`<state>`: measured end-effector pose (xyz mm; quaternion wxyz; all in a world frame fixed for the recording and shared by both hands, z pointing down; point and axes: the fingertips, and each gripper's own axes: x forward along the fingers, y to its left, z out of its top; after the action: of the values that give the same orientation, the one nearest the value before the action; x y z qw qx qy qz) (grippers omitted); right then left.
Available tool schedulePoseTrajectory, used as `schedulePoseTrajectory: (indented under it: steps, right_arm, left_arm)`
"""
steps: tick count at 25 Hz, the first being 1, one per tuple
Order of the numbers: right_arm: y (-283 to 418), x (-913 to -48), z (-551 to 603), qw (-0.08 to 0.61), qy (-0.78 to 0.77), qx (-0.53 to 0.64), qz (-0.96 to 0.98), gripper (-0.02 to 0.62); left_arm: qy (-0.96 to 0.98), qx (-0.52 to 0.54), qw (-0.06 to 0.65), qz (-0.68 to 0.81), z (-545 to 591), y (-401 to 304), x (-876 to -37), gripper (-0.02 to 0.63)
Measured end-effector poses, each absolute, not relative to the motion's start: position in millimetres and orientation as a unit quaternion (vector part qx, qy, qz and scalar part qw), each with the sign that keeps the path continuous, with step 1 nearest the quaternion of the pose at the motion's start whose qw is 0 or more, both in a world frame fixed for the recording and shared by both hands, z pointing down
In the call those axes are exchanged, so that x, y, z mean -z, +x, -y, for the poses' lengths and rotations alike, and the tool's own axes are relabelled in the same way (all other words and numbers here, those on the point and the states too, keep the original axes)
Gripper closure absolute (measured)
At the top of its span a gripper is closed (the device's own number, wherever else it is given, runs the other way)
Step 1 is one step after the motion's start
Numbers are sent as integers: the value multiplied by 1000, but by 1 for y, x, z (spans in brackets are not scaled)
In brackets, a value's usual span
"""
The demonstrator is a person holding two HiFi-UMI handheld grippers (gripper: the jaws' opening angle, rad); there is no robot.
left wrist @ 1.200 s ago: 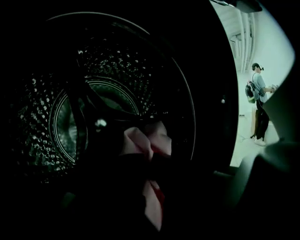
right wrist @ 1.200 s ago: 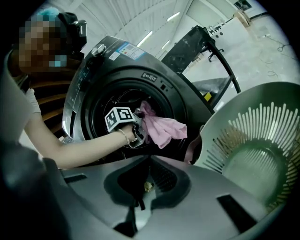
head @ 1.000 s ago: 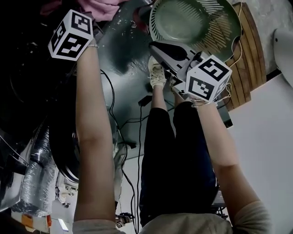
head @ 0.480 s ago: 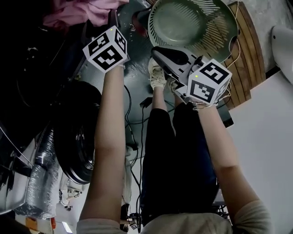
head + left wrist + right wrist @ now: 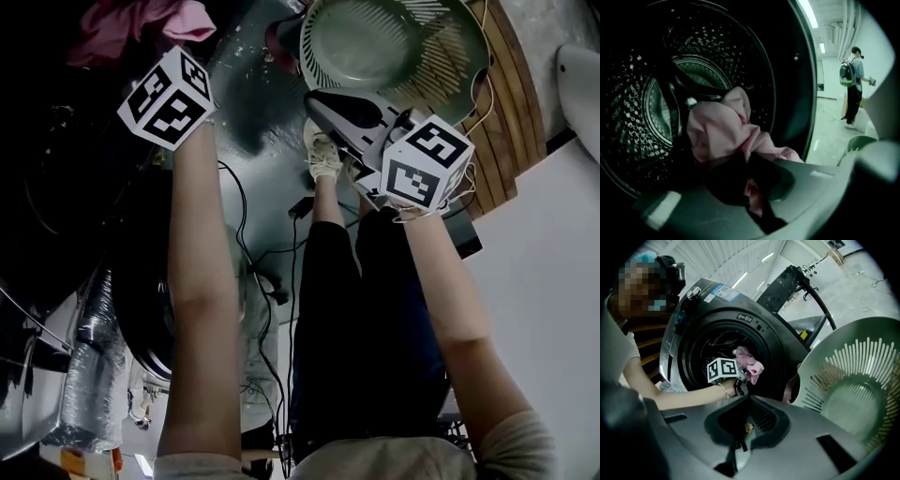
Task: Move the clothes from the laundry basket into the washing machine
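Pushing the pink garment (image 5: 722,131) deeper into the washing machine drum (image 5: 642,93) seems wise; the left gripper (image 5: 745,164), its jaws just closing, pinches a fold at the door's lip; the right gripper (image 5: 745,420) hangs closed and empty near the bare-looking laundry basket (image 5: 862,357) at right; cables (image 5: 281,248) lie underfoot.

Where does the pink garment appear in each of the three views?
Head view: pink garment in the top left corner.
Left gripper view: centre, inside the drum.
Right gripper view: centre, in the drum opening.
Shared landmark: green laundry basket, seen in all three.
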<state>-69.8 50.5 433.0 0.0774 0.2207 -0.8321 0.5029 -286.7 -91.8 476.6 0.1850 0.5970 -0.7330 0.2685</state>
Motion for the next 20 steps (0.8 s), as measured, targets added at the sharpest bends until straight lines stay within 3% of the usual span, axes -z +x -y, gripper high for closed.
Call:
schedulePoseTrajectory:
  steps: [8,9,11,13,20]
  right_arm:
    - [-69,-440,-56,80,218,-508,830,580]
    - [-68,-441,-56,80,220,-508,829,580]
    - [-68,-440,-57,81,220,-508,829,580]
    - [-67,-436,-57,81,220,-504,831,580]
    - [-49,-386,-39,62,255,-465,845,580]
  left_arm:
    - [501,-292,119,806,119,-366,-461,575]
    - [506,-285,130,803,120,-363,-465,551]
    - [521,-278,163,791,118,-351,-479,415]
    - [531,-269,189,781,112,-339,-487,336]
    - [557,-225,245,761,65,-283,-453,318]
